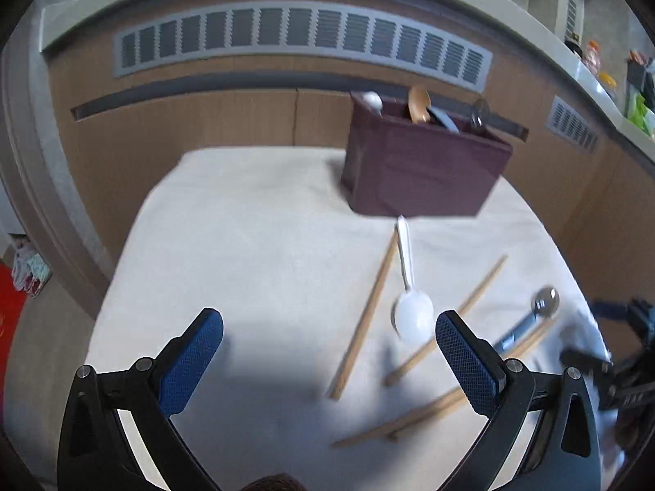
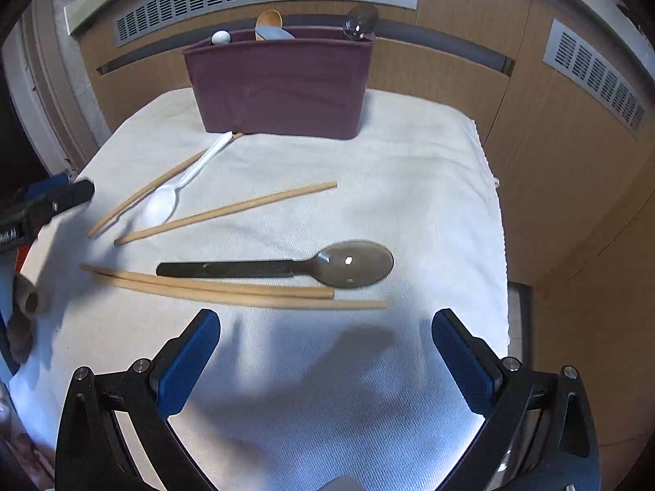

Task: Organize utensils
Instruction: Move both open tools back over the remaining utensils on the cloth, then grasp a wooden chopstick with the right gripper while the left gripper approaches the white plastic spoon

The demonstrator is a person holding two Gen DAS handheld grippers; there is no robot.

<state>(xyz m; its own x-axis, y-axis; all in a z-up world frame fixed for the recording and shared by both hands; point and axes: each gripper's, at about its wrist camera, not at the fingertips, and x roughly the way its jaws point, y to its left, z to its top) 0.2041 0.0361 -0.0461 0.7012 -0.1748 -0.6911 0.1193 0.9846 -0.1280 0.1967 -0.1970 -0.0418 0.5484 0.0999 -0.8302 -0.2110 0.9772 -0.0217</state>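
A maroon utensil holder [image 2: 282, 86] stands at the far edge of the white cloth [image 2: 409, 188], with spoons sticking out of it; it also shows in the left wrist view [image 1: 421, 167]. A white plastic spoon [image 2: 176, 188] [image 1: 411, 307], a metal spoon with a black handle [image 2: 286, 266] [image 1: 532, 319] and several wooden chopsticks [image 2: 229, 210] [image 1: 368, 319] lie loose on the cloth. My right gripper [image 2: 327, 362] is open and empty, just short of the metal spoon and the chopstick pair [image 2: 229, 290]. My left gripper [image 1: 329, 362] is open and empty, near the white spoon.
The cloth-covered table stands against a wood-panelled wall with grey vents [image 1: 303, 37]. The left gripper shows at the left edge of the right wrist view [image 2: 41, 208]; the right gripper shows at the right edge of the left wrist view [image 1: 614, 364]. Bottles stand on a ledge [image 1: 601, 69].
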